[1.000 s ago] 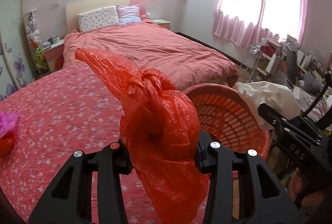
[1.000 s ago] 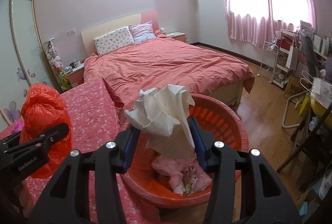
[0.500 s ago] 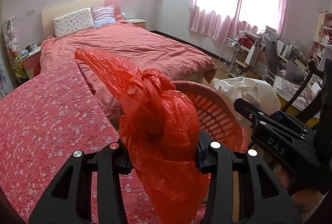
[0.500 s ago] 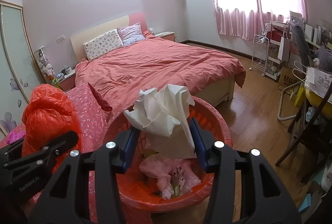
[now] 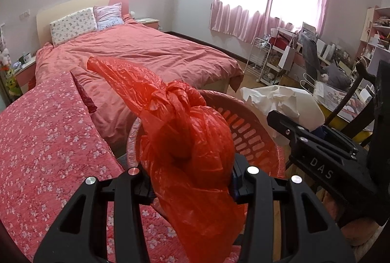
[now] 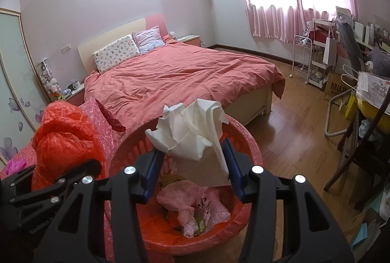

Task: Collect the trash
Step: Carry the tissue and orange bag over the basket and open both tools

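Both wrist views over basket (image 6: 185,242)

Knotted red plastic bag (image 5: 192,153) and crumpled white paper (image 6: 192,131) above lined red basket (image 6: 246,141).

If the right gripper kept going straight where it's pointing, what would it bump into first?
Probably the red basket. The right gripper, holding white paper, points down over its open top, so it would likely hit the pink bags inside first. Depth is hard to judge.
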### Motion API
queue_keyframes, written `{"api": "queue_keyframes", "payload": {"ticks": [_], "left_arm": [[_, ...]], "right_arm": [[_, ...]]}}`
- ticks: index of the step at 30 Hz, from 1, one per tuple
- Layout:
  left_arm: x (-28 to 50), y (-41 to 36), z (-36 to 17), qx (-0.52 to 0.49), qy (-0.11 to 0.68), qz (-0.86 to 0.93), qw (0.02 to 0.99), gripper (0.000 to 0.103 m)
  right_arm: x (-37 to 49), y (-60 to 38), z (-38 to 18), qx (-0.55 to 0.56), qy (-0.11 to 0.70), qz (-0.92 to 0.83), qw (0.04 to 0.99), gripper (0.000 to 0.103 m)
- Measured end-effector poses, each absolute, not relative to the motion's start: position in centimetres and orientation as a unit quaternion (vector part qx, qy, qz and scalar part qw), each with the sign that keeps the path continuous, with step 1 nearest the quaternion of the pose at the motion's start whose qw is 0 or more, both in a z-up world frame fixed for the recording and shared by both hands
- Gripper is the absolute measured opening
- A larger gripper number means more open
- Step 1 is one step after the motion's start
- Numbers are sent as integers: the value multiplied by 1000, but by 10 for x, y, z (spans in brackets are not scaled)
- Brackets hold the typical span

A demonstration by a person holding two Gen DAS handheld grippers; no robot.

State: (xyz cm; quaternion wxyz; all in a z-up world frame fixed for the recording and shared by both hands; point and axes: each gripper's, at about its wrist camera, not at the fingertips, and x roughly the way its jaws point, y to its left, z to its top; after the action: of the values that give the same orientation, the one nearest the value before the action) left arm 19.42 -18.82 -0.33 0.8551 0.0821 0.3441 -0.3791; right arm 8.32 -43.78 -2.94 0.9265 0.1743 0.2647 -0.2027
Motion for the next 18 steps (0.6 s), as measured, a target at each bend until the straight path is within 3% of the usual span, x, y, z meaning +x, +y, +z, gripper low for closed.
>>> {"api": "queue_keyframes", "payload": {"ticks": [9,14,16,18], "left_arm": [[198,-197,-14,86,355,-378,851,46],[200,-199,-21,88,364,-368,851,64],[201,-197,-23,86,367,-364,852,70],[204,-195,-25,84,372,-359,852,71]], "right_arm": [[94,-451,-32,200,260,-196,924,50],[103,-455,-40,211,265,-184,923,58],[105,-456,-41,218,266,-179,922,68],[105,-458,-43,229,265,-176,920,72]]}}
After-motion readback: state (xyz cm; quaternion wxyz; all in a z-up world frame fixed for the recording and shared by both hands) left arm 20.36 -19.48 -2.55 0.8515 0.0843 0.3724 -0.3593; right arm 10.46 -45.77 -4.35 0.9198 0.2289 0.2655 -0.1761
